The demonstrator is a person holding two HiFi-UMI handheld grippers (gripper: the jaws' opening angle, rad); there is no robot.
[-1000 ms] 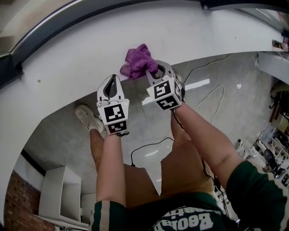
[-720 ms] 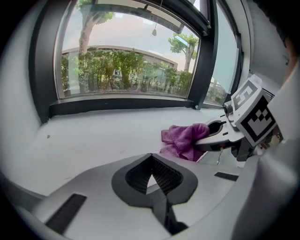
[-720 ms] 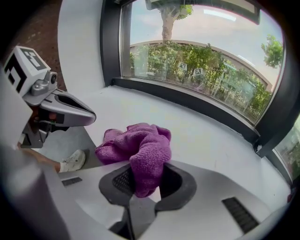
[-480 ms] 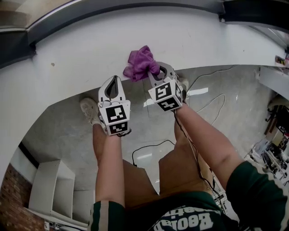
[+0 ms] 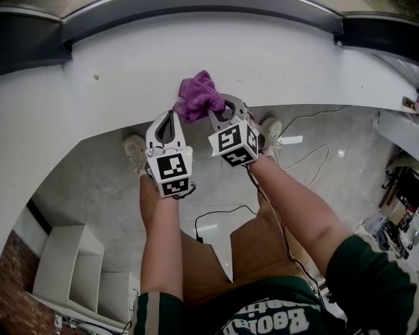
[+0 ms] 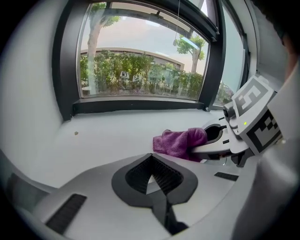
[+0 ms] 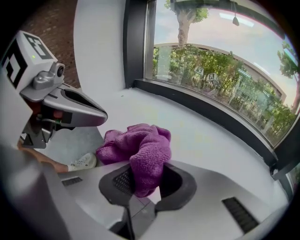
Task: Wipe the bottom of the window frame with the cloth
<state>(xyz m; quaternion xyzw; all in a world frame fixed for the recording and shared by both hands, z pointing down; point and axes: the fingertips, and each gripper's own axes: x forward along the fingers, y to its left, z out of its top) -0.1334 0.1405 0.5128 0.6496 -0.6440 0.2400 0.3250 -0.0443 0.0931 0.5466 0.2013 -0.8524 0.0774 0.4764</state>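
Sliding slightly toward 9 o'clock, the right hand-held gripper (image 5: 219, 108) stays clamped on the cloth (image 5: 198, 95) on the white sill (image 5: 294, 65), at 6 o'clock from the dark window frame (image 5: 196, 10), so wiping seems only begun; the left hand-held gripper (image 5: 169, 119), jaws together, holds nothing.

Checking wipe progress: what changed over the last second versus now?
The right gripper, shut on the purple cloth, carried it left along the white sill, nearer the dark speck; the left gripper moved alongside. Unchanged: grip on the cloth, left gripper shut and empty, cloth short of the dark frame.
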